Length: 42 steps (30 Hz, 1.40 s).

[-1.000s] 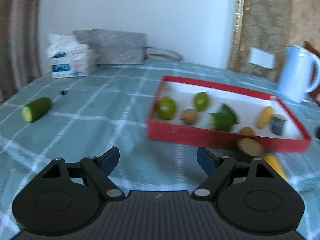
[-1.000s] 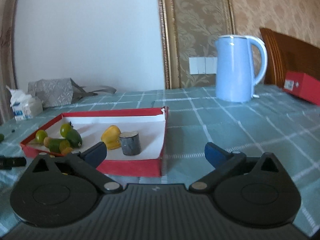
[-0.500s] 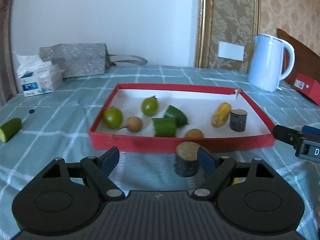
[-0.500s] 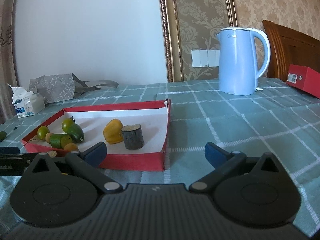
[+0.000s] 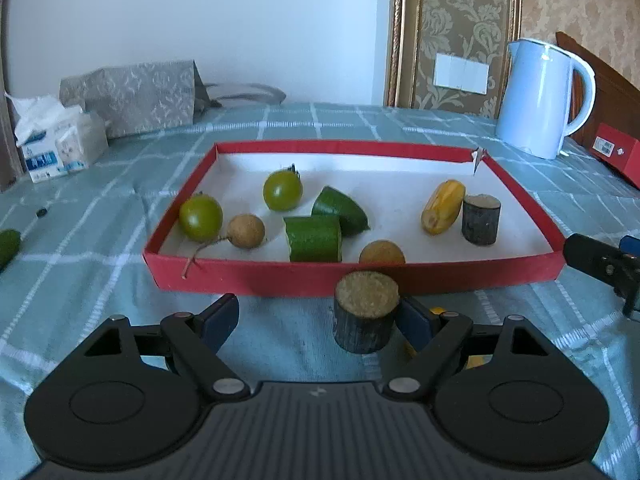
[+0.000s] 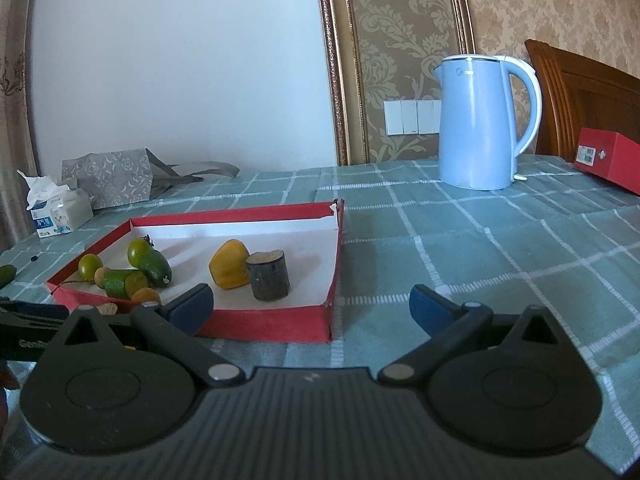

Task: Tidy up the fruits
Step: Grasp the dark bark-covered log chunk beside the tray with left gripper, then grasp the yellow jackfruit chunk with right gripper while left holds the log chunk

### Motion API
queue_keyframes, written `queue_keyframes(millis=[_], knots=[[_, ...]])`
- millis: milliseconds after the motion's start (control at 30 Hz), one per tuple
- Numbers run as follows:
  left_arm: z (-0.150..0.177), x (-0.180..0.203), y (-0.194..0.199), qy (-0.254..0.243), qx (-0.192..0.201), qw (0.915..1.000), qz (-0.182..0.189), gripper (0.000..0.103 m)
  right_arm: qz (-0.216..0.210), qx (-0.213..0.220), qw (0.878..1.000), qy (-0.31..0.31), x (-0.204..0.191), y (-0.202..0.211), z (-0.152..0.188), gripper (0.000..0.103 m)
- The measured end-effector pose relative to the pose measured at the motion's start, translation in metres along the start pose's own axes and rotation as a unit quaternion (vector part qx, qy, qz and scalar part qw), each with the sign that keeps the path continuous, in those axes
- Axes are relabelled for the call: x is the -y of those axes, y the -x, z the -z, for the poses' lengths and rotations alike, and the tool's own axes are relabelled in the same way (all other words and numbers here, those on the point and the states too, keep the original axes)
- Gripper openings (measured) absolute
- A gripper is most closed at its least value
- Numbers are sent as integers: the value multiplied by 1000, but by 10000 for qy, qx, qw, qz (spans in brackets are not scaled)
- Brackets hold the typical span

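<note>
Your left gripper [image 5: 316,320] is spread wide, and the dark sugarcane stub [image 5: 365,312] stands on the cloth against its right finger, just outside the red tray [image 5: 360,276]. Centre it, then squeeze low and lift it over the wall. Your right gripper [image 6: 312,306] hangs empty, fingers apart.

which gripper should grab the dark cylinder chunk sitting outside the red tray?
Left. The dark cylinder chunk stands between the open left gripper fingers, beside its right finger. The right gripper is open over bare cloth beside the red tray.
</note>
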State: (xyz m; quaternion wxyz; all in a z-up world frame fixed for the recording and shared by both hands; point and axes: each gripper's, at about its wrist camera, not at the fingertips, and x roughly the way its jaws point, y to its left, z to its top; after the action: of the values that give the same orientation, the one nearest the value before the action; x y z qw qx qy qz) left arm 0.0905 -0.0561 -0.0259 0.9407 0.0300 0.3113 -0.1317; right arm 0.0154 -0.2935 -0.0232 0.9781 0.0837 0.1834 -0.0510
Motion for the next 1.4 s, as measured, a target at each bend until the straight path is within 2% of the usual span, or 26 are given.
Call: queue_keyframes(millis=[167, 300, 433, 700, 867, 1100, 1400], knots=[[1, -4, 0, 83, -4, 9999, 69, 82, 18, -11, 10000, -24, 1, 0, 0, 103], [2, -3, -2, 28, -66, 9997, 246, 59, 23, -37, 10000, -21, 0, -1, 0, 103], [6, 5, 0, -212, 6, 9995, 233, 33, 34, -66, 10000, -32, 1, -3, 1, 103], [12, -13, 9, 49, 116, 9999, 118, 32, 16, -106, 9999, -22, 1, -4, 1, 103], [19, -43, 18, 411, 202, 9989, -51, 32, -78, -139, 9999, 38, -2, -5, 2, 103], [21, -69, 22, 790, 260, 9965, -51, 32, -924, -508, 9944, 92, -17, -1, 9, 103], [24, -70, 24, 779, 284, 9965, 21, 32, -1070, -670, 9892, 749, -69, 6, 19, 103]])
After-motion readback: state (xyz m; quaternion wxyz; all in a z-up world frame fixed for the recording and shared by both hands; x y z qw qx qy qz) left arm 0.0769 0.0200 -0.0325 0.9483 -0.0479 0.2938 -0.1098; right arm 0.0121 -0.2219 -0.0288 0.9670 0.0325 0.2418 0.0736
